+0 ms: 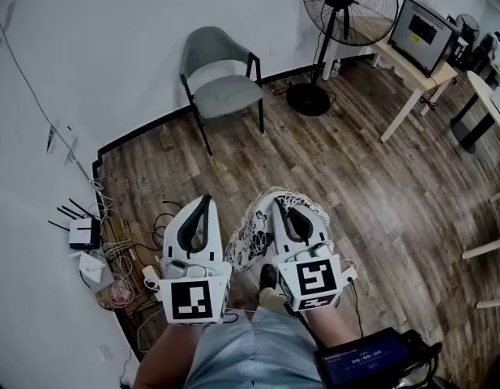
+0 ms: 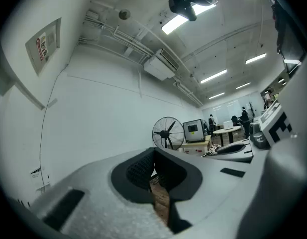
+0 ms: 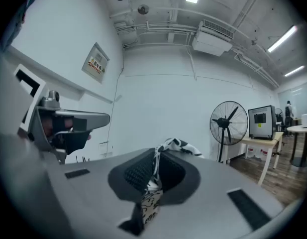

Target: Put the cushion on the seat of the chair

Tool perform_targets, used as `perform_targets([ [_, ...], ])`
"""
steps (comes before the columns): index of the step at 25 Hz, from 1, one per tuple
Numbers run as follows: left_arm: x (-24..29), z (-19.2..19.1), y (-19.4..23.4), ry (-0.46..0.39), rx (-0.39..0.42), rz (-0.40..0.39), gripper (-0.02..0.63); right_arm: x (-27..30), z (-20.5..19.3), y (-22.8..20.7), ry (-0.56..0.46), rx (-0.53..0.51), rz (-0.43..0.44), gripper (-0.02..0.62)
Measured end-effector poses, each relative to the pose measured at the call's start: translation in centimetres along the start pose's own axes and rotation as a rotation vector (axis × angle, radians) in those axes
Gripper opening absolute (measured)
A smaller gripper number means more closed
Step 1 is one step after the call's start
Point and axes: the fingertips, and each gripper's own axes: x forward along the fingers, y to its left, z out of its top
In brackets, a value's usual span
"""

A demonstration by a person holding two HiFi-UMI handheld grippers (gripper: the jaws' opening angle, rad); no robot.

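The grey chair (image 1: 223, 87) stands against the white wall at the far side of the wooden floor, and its seat is bare. The cushion (image 1: 251, 237), black-and-white patterned with a fringe, hangs low in front of me. My right gripper (image 1: 275, 206) is shut on its edge. In the right gripper view the fabric (image 3: 151, 202) is pinched between the pads and bulges over the tips of that gripper (image 3: 155, 166). My left gripper (image 1: 206, 202) is beside it on the left, apart from the cushion. Its jaws (image 2: 154, 166) are shut with nothing in them.
A standing fan (image 1: 344, 16) is to the right of the chair. Further right are a desk with a monitor (image 1: 425, 29) and more tables. A router and tangled cables (image 1: 91, 240) lie on the floor by the left wall. A tablet (image 1: 365, 356) is near my legs.
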Motion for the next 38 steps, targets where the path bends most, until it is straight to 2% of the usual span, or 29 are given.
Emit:
perform_targets([
  [8, 3.8, -2.4, -0.3, 0.052, -0.023, -0.001, 0.009, 2.6, -0.8, -2.7, -0.015, 0.017, 0.004, 0.012],
  [16, 10.7, -4.4, -0.8, 0.078, -0.014, -0.004, 0.009, 7.2, -2.9, -7.7, 0.038, 0.040, 0.007, 0.014],
  [24, 15.5, -2.4, -1.3, 0.045, -0.001, 0.043, 0.009, 10.6, -0.6, -13.3, 0.015, 0.042, 0.011, 0.014],
  [38, 21.4, -3.3, 0.8, 0.059, 0.015, 0.063, 0.009, 16.9, -0.8, -16.2, 0.038, 0.038, 0.046, 0.014],
])
